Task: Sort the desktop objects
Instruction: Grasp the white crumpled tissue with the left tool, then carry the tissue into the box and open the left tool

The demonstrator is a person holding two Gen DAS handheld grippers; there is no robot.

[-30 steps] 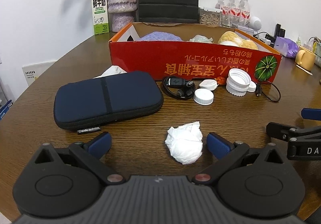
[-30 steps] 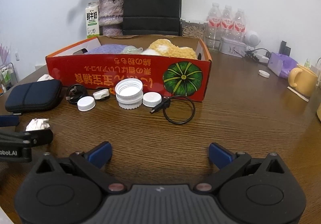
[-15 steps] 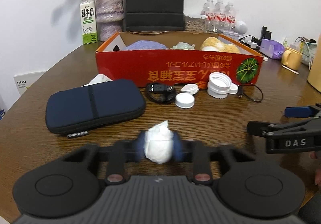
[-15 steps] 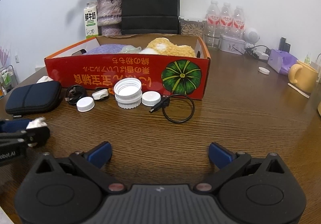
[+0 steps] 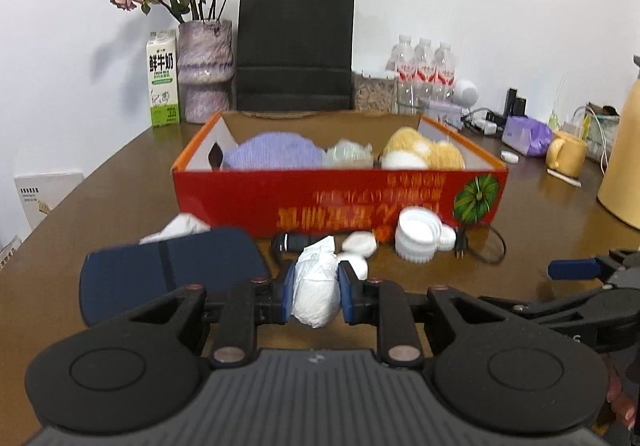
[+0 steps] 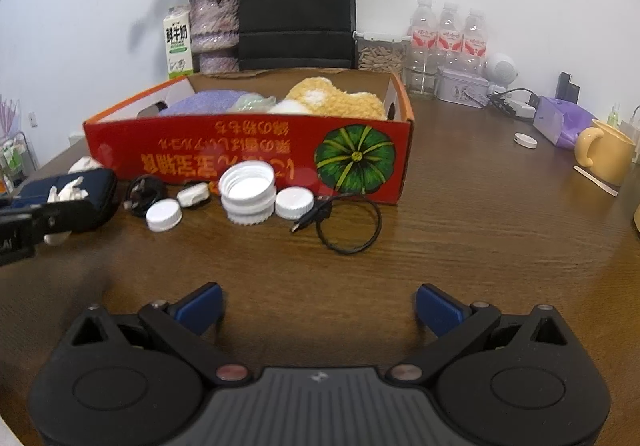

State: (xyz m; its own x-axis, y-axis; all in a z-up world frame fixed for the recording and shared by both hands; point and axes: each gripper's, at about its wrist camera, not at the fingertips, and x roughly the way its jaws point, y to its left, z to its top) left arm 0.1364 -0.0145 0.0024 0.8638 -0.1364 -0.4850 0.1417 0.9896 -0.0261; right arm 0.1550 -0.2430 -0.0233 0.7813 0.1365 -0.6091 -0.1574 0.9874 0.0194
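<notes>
Left gripper [image 5: 316, 288] jaws, open a second ago, now clamp the tissue [image 5: 314, 288], lifted off the worktop [image 6: 460, 230]; box [image 5: 340, 198] at 12 o'clock, likely destination; right gripper [image 6: 318, 306] jaws open, idle.

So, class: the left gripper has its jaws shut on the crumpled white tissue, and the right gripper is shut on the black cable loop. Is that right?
Not quite. The left gripper does clamp the crumpled white tissue, but the right gripper holds nothing: the right wrist view shows its jaws spread open over bare table, with the black cable loop lying apart, farther ahead.
</notes>
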